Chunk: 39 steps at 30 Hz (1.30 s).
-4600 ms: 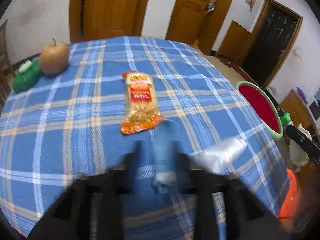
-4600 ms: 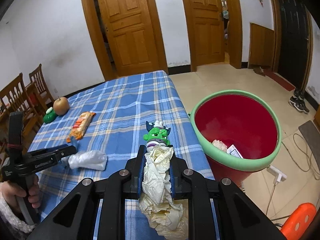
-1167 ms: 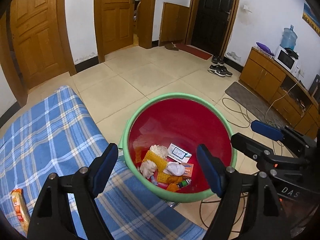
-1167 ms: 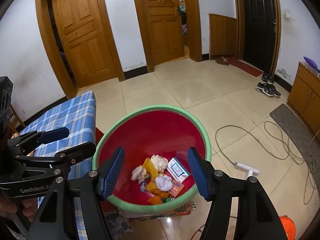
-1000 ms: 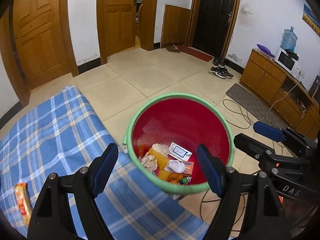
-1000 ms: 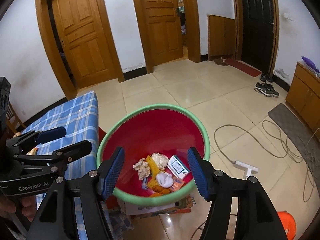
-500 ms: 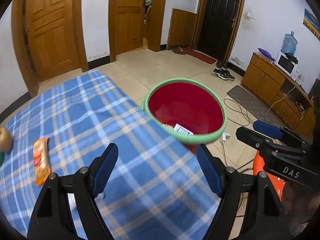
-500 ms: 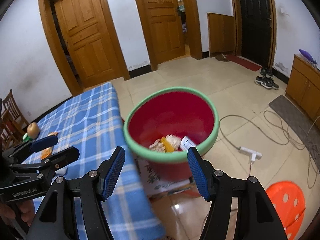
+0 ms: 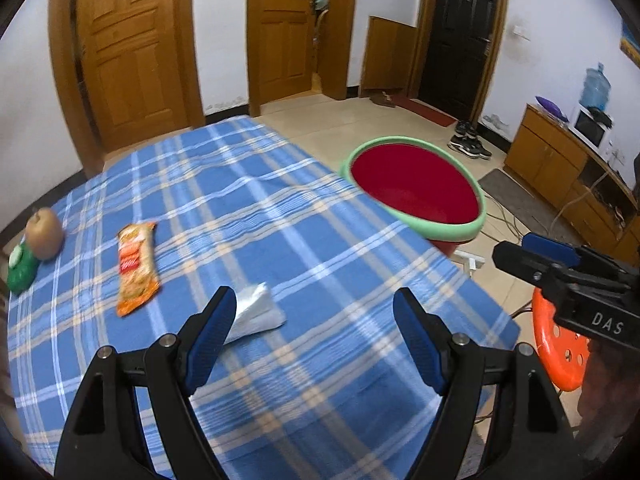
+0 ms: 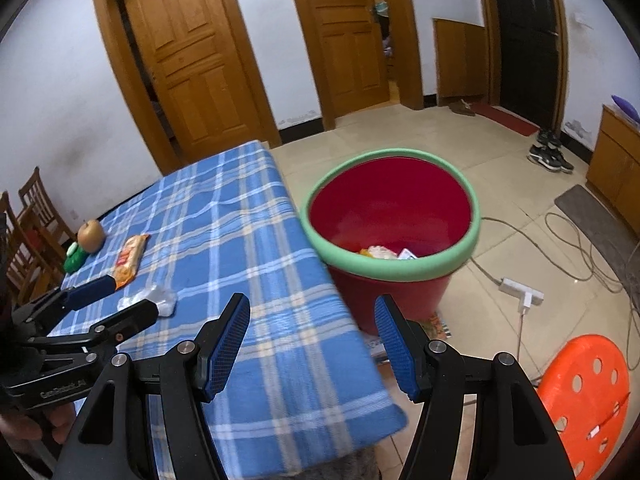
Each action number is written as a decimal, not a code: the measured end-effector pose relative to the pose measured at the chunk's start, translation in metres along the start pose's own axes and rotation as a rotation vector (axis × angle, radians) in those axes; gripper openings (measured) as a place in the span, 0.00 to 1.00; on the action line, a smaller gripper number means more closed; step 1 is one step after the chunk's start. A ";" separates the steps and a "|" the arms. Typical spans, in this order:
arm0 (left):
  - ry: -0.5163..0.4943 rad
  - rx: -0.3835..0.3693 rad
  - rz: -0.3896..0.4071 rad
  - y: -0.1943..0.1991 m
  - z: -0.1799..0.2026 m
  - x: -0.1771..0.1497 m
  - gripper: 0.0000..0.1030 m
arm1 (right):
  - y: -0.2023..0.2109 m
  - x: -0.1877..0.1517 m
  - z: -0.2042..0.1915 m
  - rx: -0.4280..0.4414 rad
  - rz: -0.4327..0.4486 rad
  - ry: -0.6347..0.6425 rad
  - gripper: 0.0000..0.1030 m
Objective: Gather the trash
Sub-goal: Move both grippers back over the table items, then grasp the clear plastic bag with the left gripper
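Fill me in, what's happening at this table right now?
A person is clearing trash with a hand-held gripper in each hand. Both the left hand-held gripper and the right hand-held gripper are open and empty. The red bin beside the table already holds some litter. A clear plastic bag and an orange snack wrapper lie on the blue plaid cloth, the bag nearest the left one.

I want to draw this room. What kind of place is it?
Probably a home's dining or living room: a table with a blue plaid cloth, wooden doors, and shoes by the dark door.
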State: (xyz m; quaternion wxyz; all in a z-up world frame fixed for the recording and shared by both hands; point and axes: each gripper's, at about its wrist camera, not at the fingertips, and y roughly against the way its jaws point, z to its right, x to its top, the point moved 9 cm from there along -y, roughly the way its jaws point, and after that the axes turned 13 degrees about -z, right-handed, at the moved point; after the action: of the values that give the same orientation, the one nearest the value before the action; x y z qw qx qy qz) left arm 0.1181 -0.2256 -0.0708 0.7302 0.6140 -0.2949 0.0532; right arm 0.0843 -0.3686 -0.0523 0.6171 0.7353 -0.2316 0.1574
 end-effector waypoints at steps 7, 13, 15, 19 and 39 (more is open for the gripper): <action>0.111 0.029 0.026 0.002 -0.056 -0.019 0.80 | -0.029 0.004 -0.043 0.064 -0.034 0.084 0.64; 0.145 -0.006 0.005 -0.001 -0.083 -0.025 0.85 | -0.054 0.004 -0.078 0.107 -0.074 0.137 0.64; 0.139 -0.029 -0.015 -0.008 -0.084 -0.024 0.85 | -0.056 0.003 -0.082 0.117 -0.079 0.146 0.64; 0.094 -0.085 -0.019 -0.021 -0.075 -0.020 0.85 | -0.055 0.005 -0.082 0.111 -0.072 0.152 0.64; 0.179 0.016 0.037 -0.001 -0.116 -0.043 0.27 | -0.063 0.012 -0.140 0.157 -0.068 0.250 0.64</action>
State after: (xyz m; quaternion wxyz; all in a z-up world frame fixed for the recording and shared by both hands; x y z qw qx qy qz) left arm 0.1261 -0.1060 -0.1014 0.7477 0.6070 -0.2394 0.1235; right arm 0.1361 -0.2252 -0.0723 0.5867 0.7635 -0.1148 0.2444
